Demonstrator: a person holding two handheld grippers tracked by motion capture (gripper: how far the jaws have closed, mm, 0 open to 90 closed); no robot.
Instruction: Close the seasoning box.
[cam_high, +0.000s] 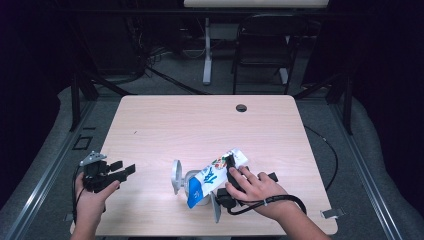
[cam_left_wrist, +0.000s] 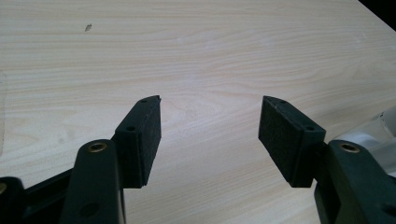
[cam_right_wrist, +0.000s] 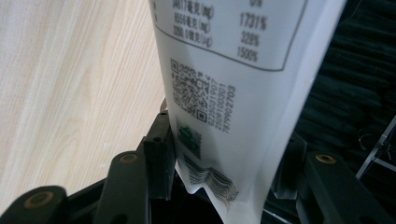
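Note:
A white pouch (cam_high: 212, 175) with blue print and a blue bottom lies tilted over the table's (cam_high: 200, 120) front middle. My right gripper (cam_high: 231, 167) grips it near its upper end, under the person's right hand. In the right gripper view the pouch (cam_right_wrist: 224, 84) shows a QR code and a printed table, and it stands between the two jaws of my right gripper (cam_right_wrist: 224, 135), which press on its sides. My left gripper (cam_high: 125, 168) rests at the front left, apart from the pouch. Its jaws stand wide, and my left gripper (cam_left_wrist: 210, 112) has bare wood between them.
A grey-white object (cam_high: 182, 179) with a round grey end lies partly under the pouch; its edge (cam_left_wrist: 380, 128) also appears in the left gripper view. A cable hole (cam_high: 241, 107) sits at the table's far side. A chair (cam_high: 262, 45) stands beyond the table.

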